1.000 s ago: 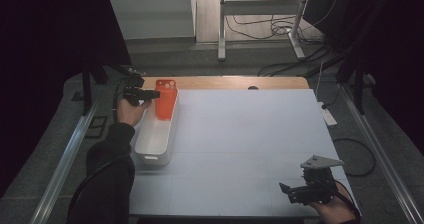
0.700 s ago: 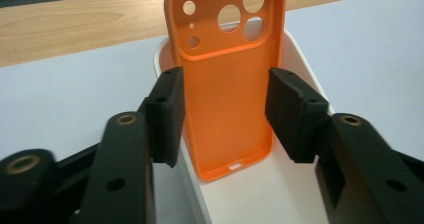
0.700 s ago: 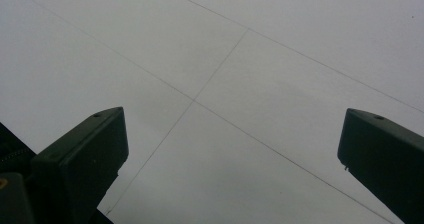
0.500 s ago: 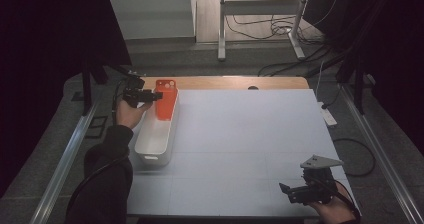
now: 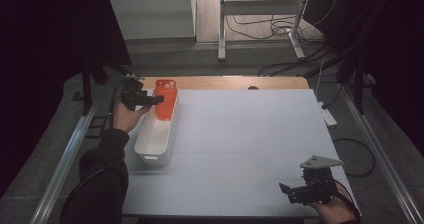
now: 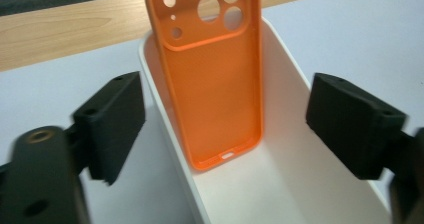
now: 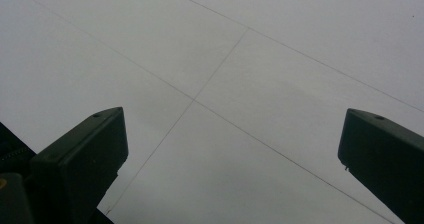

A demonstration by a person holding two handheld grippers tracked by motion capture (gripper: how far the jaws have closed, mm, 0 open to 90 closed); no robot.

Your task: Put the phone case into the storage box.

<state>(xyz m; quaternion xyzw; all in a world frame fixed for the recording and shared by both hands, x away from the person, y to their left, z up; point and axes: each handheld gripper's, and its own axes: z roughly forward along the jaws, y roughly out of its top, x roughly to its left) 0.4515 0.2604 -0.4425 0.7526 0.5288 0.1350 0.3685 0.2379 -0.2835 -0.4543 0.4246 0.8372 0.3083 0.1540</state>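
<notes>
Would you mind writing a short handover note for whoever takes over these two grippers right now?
Left gripper: its jaws have just been opening and stand clear of the orange phone case; nothing is gripped.
Right gripper: open and holding nothing, over the white table at the near right.
Things: the case leans upright at the far end of the white bin.
Done: the case is in the bin and let go.
Left: probably just draw the left gripper back.

White table [image 5: 240, 134], wooden strip [image 5: 225, 82], possibly cables [image 5: 260, 29] behind

Grey floor [image 5: 210, 59], dark surroundings
</notes>
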